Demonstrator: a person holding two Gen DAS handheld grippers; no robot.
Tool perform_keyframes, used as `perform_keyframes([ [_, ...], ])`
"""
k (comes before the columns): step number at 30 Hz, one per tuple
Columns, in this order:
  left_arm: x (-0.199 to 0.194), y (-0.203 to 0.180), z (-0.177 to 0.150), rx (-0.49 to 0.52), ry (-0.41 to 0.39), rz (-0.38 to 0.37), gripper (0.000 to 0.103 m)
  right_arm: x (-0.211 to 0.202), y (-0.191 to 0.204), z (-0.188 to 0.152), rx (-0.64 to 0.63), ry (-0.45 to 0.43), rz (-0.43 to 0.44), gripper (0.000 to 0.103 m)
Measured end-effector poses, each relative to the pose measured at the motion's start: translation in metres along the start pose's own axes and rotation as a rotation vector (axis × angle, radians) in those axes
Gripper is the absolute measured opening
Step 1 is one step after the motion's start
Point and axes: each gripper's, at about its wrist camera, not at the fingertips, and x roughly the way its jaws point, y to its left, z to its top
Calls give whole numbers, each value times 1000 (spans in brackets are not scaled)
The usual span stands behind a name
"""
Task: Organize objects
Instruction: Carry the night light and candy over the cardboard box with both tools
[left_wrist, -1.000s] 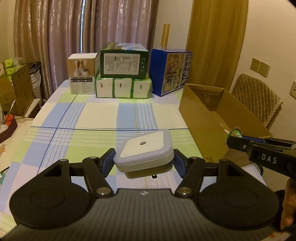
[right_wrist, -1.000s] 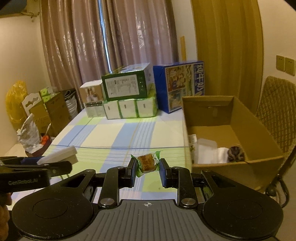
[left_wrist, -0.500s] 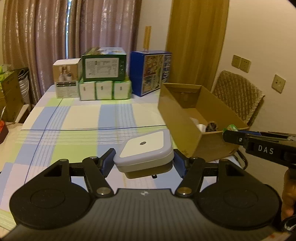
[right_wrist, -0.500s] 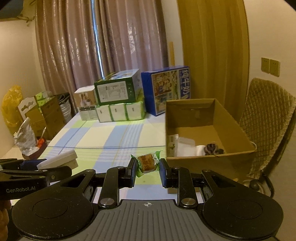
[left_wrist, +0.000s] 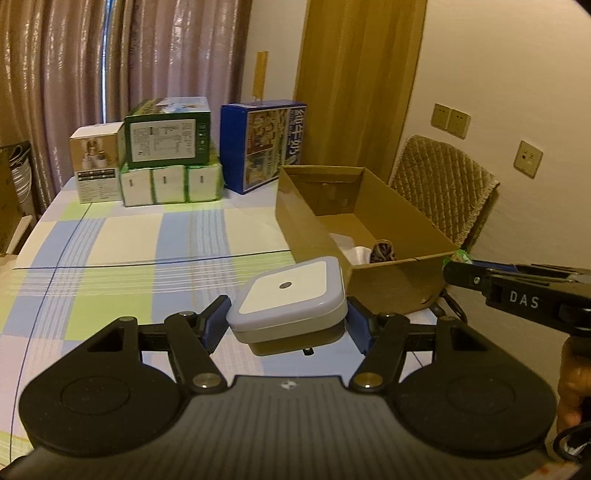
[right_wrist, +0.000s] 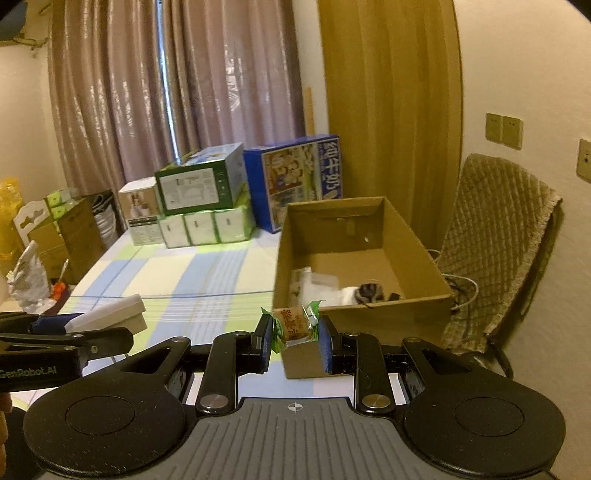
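Observation:
My left gripper is shut on a square white night-light plug, held above the checked tablecloth. An open cardboard box sits to its right; a white item and a dark striped one lie inside. In the right wrist view, my right gripper is shut on a small green-wrapped snack, just in front of the near wall of the cardboard box. The left gripper with the night-light shows at the left edge.
Stacked cartons and a blue carton stand at the table's far end before curtains. A quilted chair is behind the box. Bags and boxes crowd the floor left of the table.
Both grippers have risen and swung toward the box, which now sits nearer the middle of each view with its inside showing. Each still holds its object.

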Motion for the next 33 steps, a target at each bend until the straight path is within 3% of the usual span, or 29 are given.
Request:
perform_keyframes([
  [33,30,-60,11,97,29,-57,62,-11,-57,1,56,8,-78,23],
])
